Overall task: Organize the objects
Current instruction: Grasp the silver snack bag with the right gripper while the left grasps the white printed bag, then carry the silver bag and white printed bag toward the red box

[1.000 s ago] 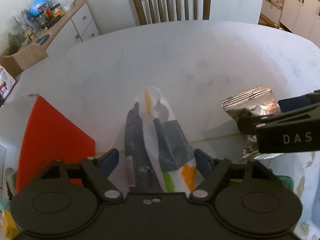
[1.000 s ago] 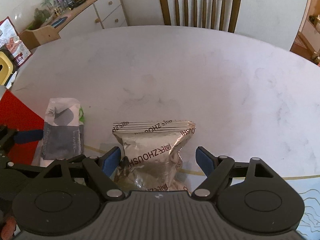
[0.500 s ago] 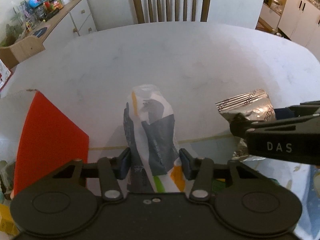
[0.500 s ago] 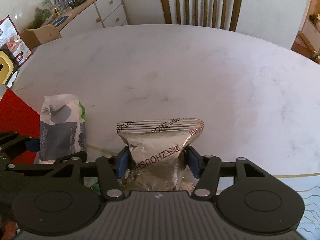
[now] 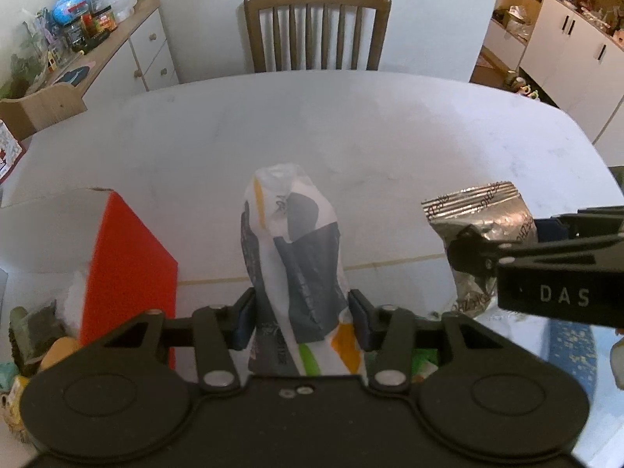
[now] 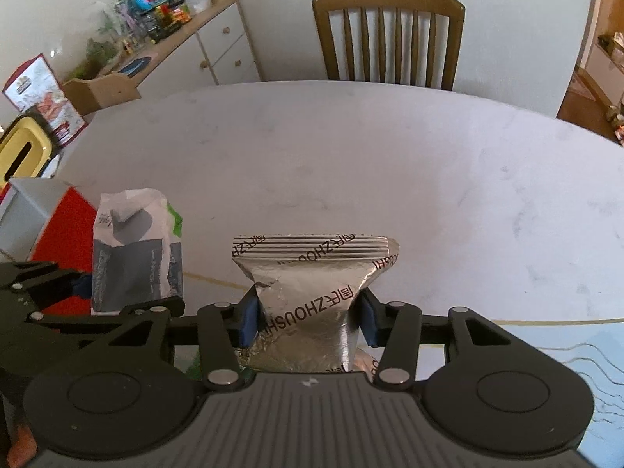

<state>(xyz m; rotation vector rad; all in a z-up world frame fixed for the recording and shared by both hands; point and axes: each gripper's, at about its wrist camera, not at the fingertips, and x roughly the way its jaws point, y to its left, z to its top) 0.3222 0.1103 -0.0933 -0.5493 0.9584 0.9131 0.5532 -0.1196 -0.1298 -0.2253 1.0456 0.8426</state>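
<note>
A white snack packet [image 5: 296,241] with grey, orange and green print stands up between the blue pads of my left gripper [image 5: 302,323], which is shut on its lower half and holds it above the table. To its right, a silver foil packet [image 6: 312,273] with black lettering sits in my right gripper [image 6: 308,319]. Those jaws are closing, and the pads pinch the foil's waist. The left wrist view shows the foil packet [image 5: 479,210] at the right edge, and the right wrist view shows the white packet [image 6: 132,249] at the left. Both packets' bottoms are hidden behind the grippers.
A red and white box [image 5: 124,265] stands close on the left of the white packet. The pale marble table [image 5: 351,128] stretches ahead to a wooden chair [image 5: 316,27]. A cluttered sideboard [image 5: 117,50] lines the left wall. A blue patterned mat [image 6: 565,351] lies at the near right.
Both grippers closed from wide open onto their packets, then rose. The packets now hang higher over the table, and more of the chair and room shows.
</note>
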